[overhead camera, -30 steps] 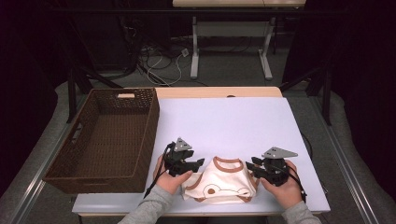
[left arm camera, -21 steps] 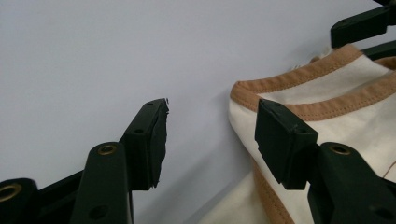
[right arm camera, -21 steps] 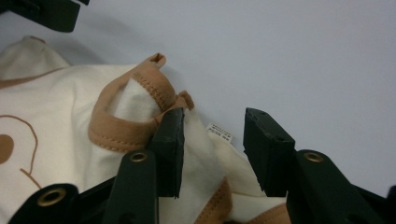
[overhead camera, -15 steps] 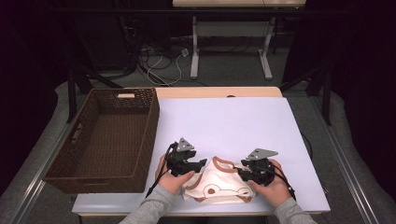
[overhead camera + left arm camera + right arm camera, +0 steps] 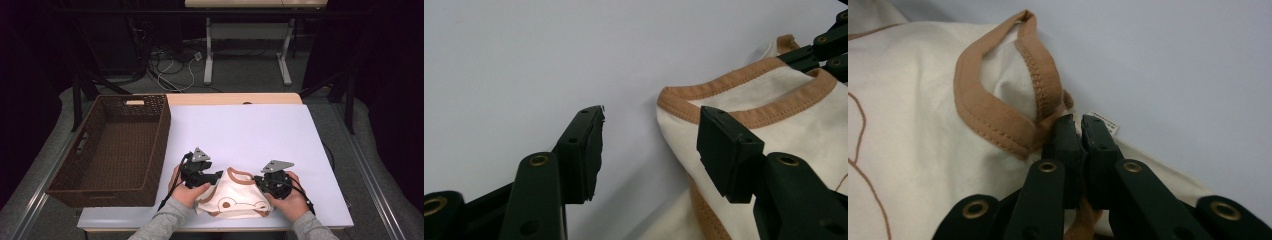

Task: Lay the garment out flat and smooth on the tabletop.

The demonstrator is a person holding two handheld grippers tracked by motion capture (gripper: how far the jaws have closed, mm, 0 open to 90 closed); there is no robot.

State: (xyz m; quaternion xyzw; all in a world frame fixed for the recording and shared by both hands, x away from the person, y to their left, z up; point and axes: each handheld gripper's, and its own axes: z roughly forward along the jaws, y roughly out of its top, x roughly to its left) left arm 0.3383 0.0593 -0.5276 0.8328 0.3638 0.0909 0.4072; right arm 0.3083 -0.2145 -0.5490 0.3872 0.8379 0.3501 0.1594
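A small cream garment (image 5: pixel 232 197) with brown trim lies crumpled near the table's front edge, between the person's two hands. My left gripper (image 5: pixel 217 176) is at its left side and stands open. In the left gripper view the left gripper (image 5: pixel 654 120) has one jaw over bare table and the other above the garment's (image 5: pixel 784 100) trimmed edge. At the garment's right side, my right gripper (image 5: pixel 257 179) is shut. The right gripper view shows the right gripper (image 5: pixel 1079 120) pinching the garment (image 5: pixel 923 125) where a brown-trimmed opening ends, next to a small white label (image 5: pixel 1103 121).
A dark brown wicker basket (image 5: pixel 161 142) stands on the left, its right wall along the white table (image 5: pixel 240 130). Beyond the garment the white surface stretches to the far edge. Cables and desk legs lie on the floor behind the table.
The right hand has carried its gripper leftward, up to the garment's right edge. The left gripper has hardly moved.
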